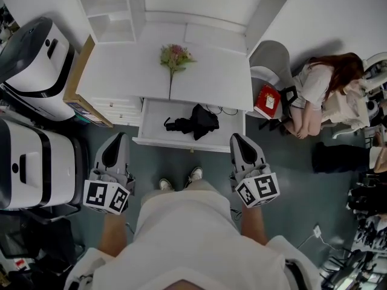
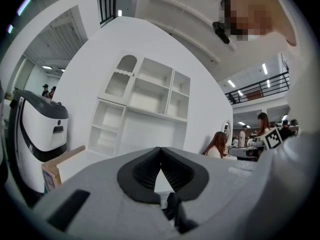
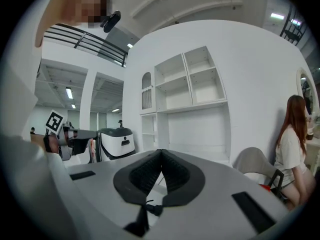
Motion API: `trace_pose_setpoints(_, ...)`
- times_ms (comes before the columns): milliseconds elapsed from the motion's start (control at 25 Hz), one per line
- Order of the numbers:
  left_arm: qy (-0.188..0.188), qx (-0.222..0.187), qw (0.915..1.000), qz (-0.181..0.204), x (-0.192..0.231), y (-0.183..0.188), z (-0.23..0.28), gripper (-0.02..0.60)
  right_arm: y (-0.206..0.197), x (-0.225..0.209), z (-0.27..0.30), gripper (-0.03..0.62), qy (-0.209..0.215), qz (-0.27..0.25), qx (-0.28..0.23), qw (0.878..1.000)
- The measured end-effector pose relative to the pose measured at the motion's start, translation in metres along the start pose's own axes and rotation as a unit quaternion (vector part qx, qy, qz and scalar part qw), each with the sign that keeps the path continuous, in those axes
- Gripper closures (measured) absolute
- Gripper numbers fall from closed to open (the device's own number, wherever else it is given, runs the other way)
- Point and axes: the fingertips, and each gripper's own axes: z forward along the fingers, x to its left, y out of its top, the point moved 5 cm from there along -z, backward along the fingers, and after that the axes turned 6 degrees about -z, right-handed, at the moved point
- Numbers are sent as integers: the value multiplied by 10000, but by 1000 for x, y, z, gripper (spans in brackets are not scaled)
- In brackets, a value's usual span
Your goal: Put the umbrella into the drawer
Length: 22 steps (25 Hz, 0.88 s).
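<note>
Note left tool [image 1: 117,137] and right tool [image 1: 237,138] closed tight, empty, on the near side of the open drawer [image 1: 181,142] holding the umbrella [image 1: 195,122]. Beware pushing it shut: could pinch bulging fabric under the worktop [image 1: 121,71].

A large indoor hall is shown, fitted out as a test or recording space, with a mock domestic corner built inside it. A white counter [image 1: 121,71] topped by a white shelf unit [image 3: 192,84] is set against a free-standing white wall [image 3: 250,54]. Past the wall's edge, an upper gallery with a black railing [image 3: 80,36] and ceiling strip lights [image 3: 69,92] can be seen. Bulky white-and-black machines [image 1: 33,59] are parked on the grey floor [image 1: 290,174] beside the counter. A person [image 1: 317,89] is seated near a grey chair [image 1: 275,56], further people [image 2: 262,124] are seen at workstations behind, and a plug with its cable [image 1: 316,230] is laid on the floor.
</note>
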Motion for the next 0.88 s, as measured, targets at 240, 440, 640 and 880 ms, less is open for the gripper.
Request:
trace_pose_setpoints(240, -85, 56, 9999, 8, 4, -4, -4, 568, -6, 7, -5, 594, -179, 58, -17, 9998)
trace_pose_setpoints(440, -166, 73, 9998, -2, 7, -3, -2, 568, -8, 13, -6, 592, -228, 76, 18, 9997)
trace_pose_setpoints(640, -242, 73, 9997, -15, 7, -5, 2, 568, -8, 14, -8, 592, -279, 77, 42, 9996)
trace_pose_setpoints(880, -281, 142, 9995, -83, 7, -14, 8, 568, -13, 13, -8, 592, -285, 88, 85, 9995)
